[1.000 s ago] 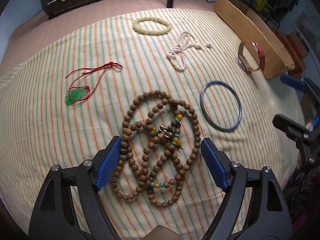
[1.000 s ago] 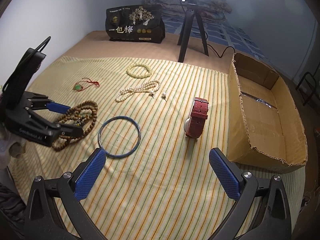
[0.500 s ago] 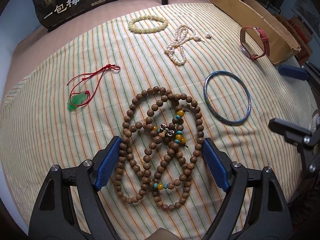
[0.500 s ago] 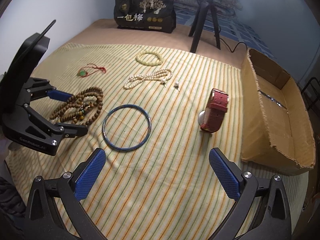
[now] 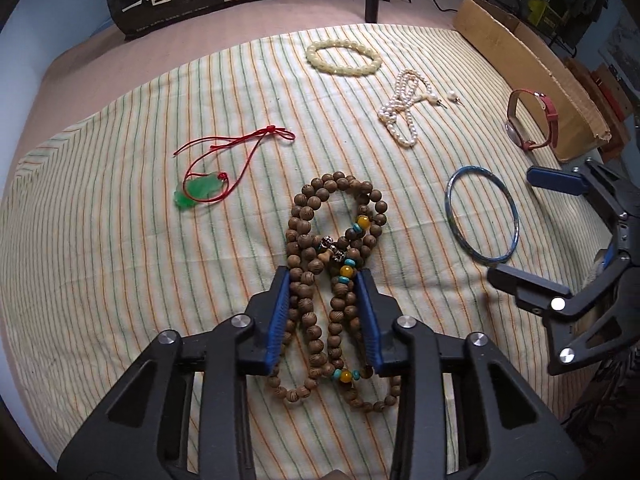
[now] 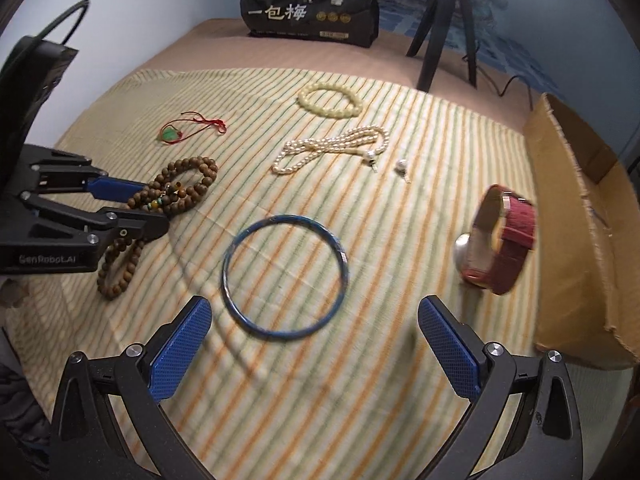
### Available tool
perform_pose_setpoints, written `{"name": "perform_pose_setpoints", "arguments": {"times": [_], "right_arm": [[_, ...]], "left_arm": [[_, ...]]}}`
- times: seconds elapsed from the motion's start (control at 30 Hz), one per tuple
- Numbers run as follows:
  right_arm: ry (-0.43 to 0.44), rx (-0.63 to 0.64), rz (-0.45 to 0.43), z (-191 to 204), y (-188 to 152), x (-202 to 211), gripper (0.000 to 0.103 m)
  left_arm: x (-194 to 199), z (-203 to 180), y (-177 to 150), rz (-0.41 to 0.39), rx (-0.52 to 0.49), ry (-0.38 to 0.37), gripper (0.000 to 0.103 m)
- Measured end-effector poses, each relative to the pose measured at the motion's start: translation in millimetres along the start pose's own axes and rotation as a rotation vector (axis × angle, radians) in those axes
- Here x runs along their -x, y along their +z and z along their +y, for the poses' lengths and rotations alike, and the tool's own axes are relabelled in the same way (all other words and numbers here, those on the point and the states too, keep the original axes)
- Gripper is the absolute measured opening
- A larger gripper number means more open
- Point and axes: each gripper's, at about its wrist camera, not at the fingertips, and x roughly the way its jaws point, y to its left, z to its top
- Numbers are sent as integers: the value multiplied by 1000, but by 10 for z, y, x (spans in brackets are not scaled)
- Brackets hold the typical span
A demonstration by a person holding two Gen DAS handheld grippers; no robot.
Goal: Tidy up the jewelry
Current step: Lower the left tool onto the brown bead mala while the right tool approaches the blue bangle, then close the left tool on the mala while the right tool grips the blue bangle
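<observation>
My left gripper (image 5: 324, 316) is shut on the brown wooden bead necklace (image 5: 336, 240), which lies bunched on the striped cloth (image 5: 120, 240); it also shows in the right wrist view (image 6: 136, 216). My right gripper (image 6: 316, 344) is open and empty, just in front of the blue bangle (image 6: 284, 276). Also on the cloth are a red-strap watch (image 6: 500, 244), a pearl necklace (image 6: 332, 148), a pale bead bracelet (image 6: 330, 100) and a green pendant on red cord (image 6: 172, 134).
An open cardboard box (image 6: 580, 216) stands at the cloth's right edge. A small pearl earring (image 6: 401, 167) lies beside the pearl necklace. A black printed bag (image 6: 310, 4) and a tripod (image 6: 444, 20) stand at the back.
My left gripper has closed from wide open onto the wooden bead necklace, squeezing its loops together. My right gripper has moved forward towards the blue bangle, still open.
</observation>
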Motion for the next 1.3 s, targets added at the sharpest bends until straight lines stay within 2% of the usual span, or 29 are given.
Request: {"name": "perform_pose_setpoints", "arguments": {"times": [0.37,0.5,0.57,0.8,1.0,1.3], "right_arm": [[-23,24,34,129,95,-172,101],[-2,34,35,129,111,-154,84],[16,44,35,134,126,-133,71],[38,36,29,116,103,-54,71],[47,22,-13,86,98,151,71],[38,25,-77,11,108,461,71]], "left_arm": [[31,145,-9,-13,35,-15,20],[96,168,-62,-18,54,-15,17],[111,166,-73,-19,63,-14,16],[191,150,-106,-26,79,-2,12],[332,150,-132,-49,99,3,11],[724,10,-97,-136,101,-22,11]]}}
